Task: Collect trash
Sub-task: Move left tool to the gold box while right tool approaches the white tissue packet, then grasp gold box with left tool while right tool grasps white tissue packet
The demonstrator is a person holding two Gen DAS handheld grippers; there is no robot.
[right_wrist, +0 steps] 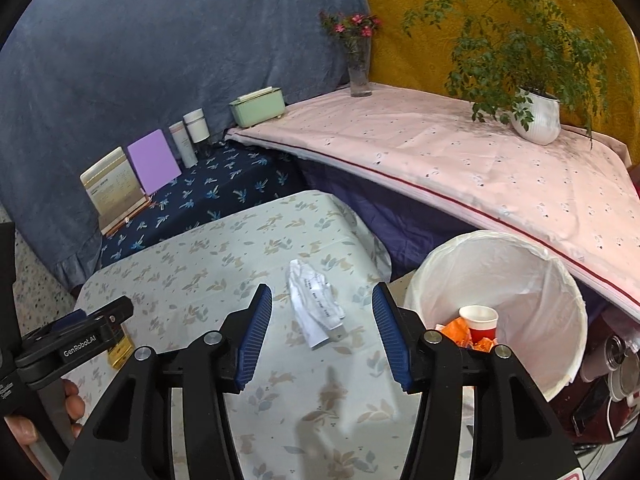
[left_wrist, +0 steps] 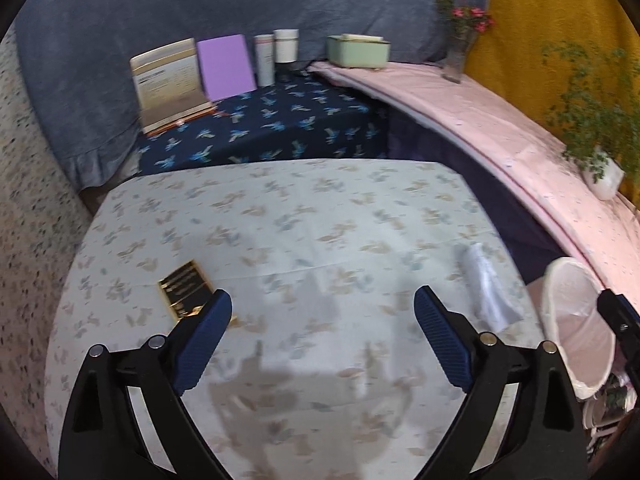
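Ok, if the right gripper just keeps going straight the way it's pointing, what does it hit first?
Most likely the crumpled paper on the table. The right gripper is open and the paper lies between its fingertips, just ahead. Height above the table is hard to judge, so it might touch the cloth first.

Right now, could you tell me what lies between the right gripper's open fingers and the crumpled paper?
Only bare tablecloth: in the right wrist view, the right gripper hangs open with the crumpled paper just ahead, apart from both fingers.
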